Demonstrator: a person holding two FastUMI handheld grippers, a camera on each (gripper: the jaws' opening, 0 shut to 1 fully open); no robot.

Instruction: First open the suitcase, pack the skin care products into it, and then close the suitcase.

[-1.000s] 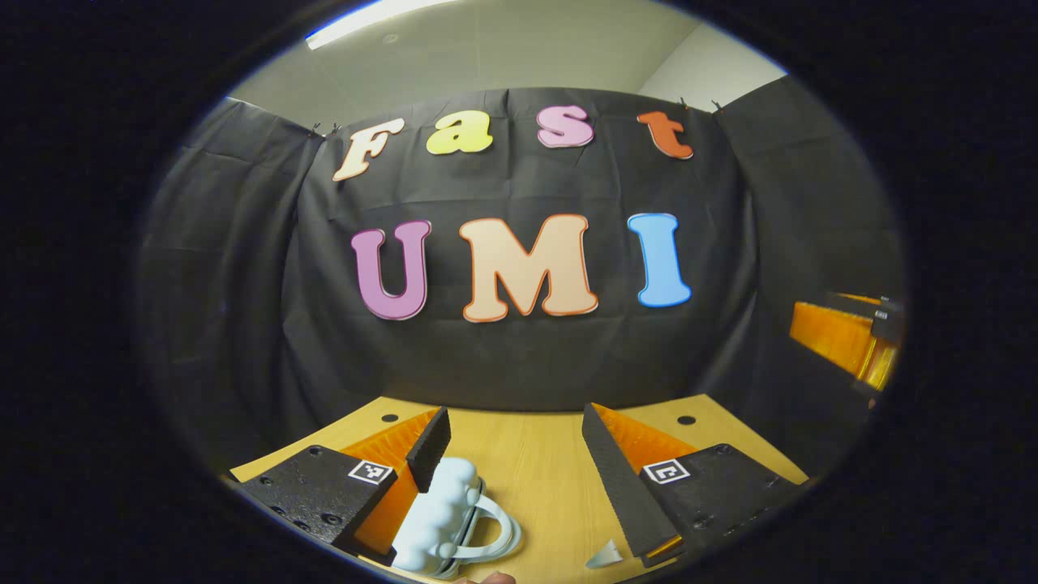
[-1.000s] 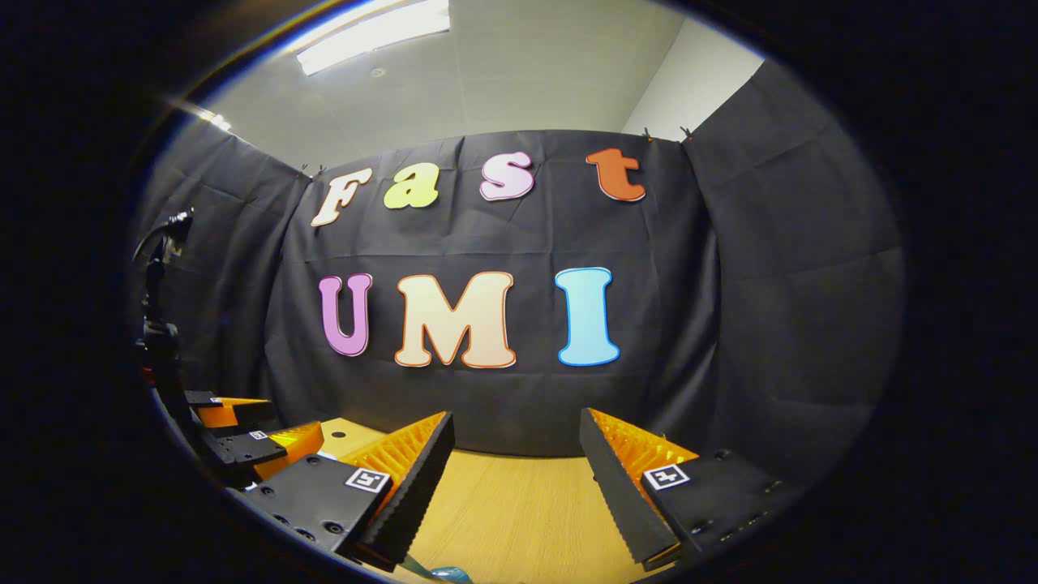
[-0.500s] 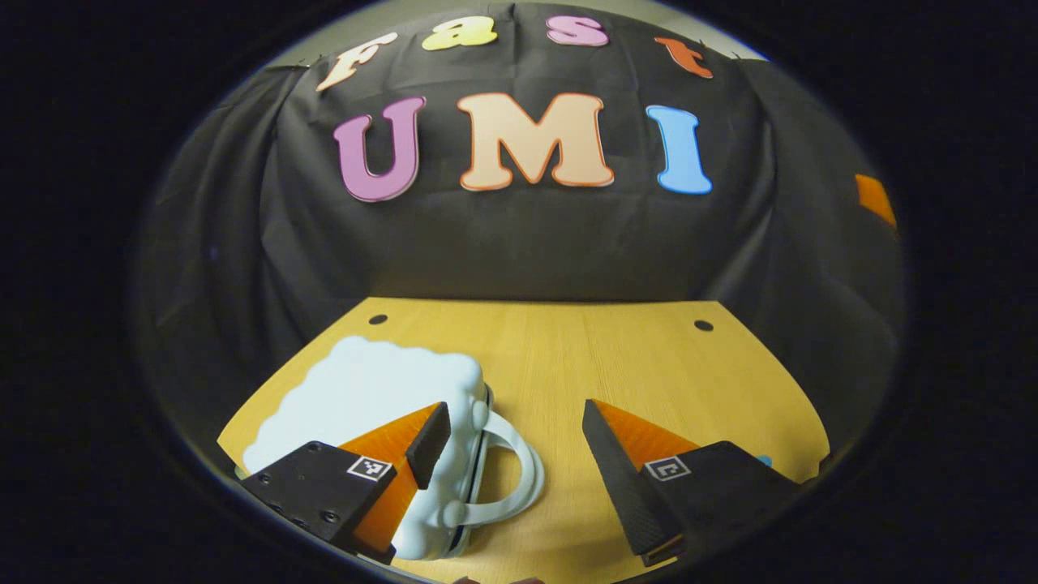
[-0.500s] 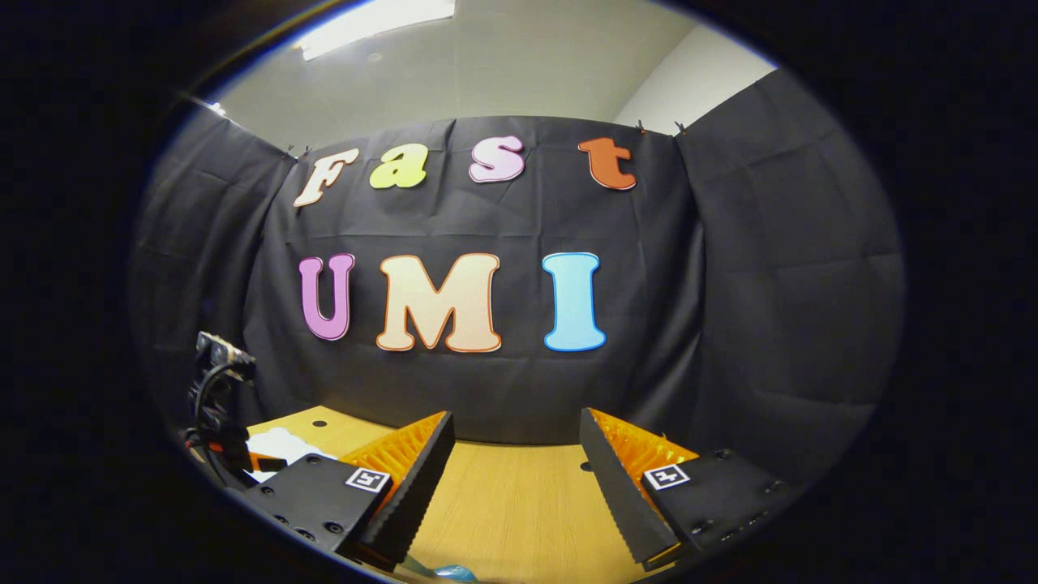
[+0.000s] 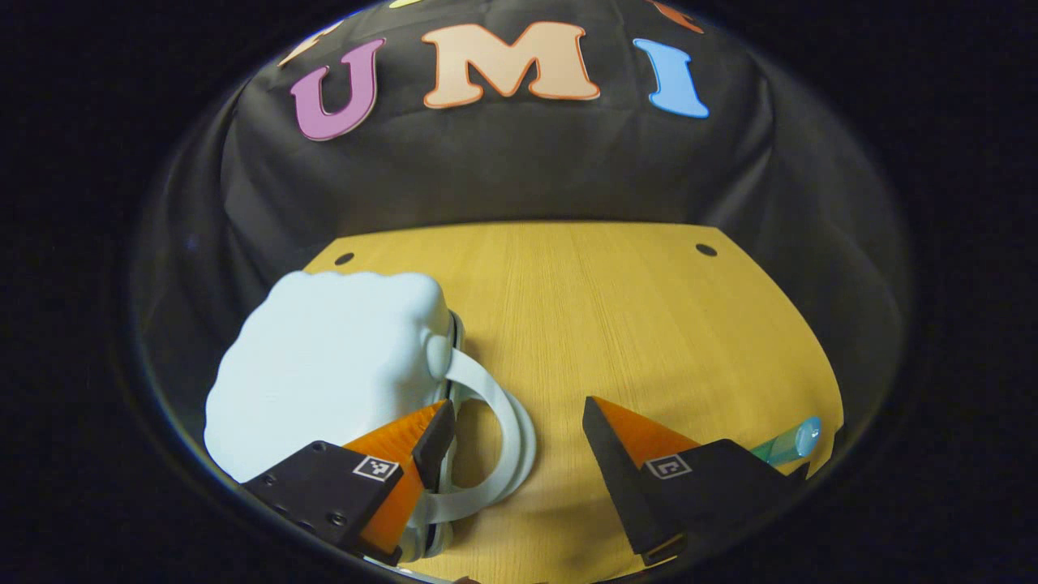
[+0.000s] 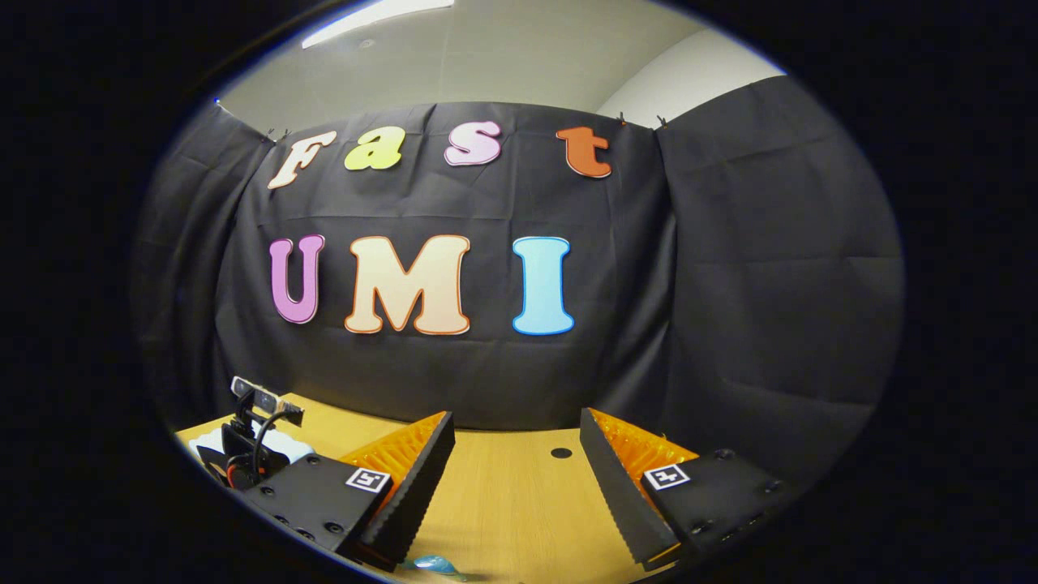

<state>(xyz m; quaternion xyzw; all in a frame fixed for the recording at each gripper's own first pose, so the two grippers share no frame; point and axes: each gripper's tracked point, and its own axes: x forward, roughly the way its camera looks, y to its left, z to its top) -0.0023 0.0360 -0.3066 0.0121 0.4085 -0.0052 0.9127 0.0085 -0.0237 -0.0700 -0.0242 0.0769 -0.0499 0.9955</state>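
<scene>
While the suitcase lies shut, unlabelled, left gripper spread above its handle, right gripper spread.

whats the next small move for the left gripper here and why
Probably ease the left gripper forward and a little to its left, then close on the handle. The white suitcase lies shut on the table, the fingers are open, and one finger already sits over the handle loop. The tube waits beside.
</scene>
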